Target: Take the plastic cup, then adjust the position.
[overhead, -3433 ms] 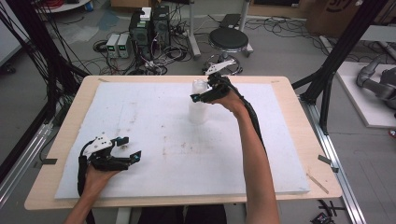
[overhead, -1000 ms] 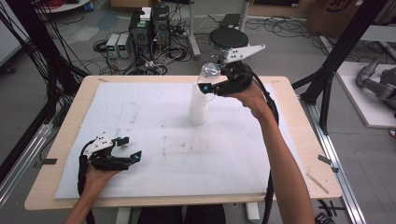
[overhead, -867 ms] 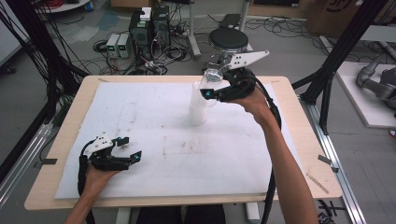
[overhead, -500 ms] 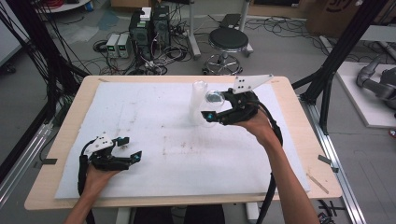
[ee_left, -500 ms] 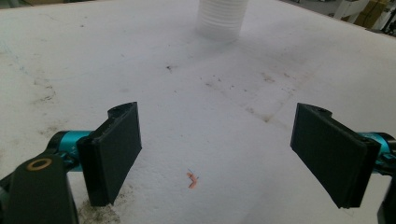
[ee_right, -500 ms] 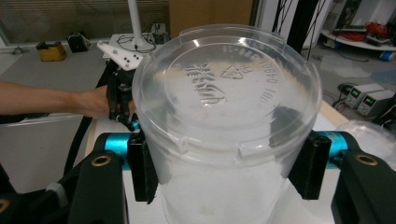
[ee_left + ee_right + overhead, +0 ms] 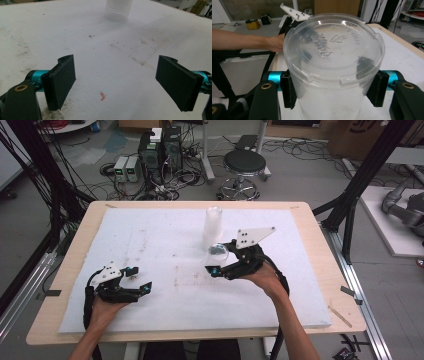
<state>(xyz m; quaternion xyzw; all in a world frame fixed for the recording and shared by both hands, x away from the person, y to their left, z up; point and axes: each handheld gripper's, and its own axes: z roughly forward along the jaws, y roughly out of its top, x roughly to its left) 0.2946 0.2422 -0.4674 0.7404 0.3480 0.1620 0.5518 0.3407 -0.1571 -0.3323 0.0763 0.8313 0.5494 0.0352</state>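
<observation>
Clear plastic cup point(image 7: 333, 62) clamped between right gripper point(image 7: 334, 90) fingers point(image 7: 288, 91), base facing camera; left gripper point(image 7: 122, 82) fingers released, empty

A clear plastic cup point(image 7: 332, 67) is lifted off the table, lying on its side, its ridged base showing. The stack of cups point(image 7: 212, 226) stands upright behind it.

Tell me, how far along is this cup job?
One clear cup is already off the stack and clamped in the right hand-held gripper, held out over the white mat. The rest of the stack stands behind. The left hand-held gripper rests open and empty. The cup is not yet set down.
</observation>
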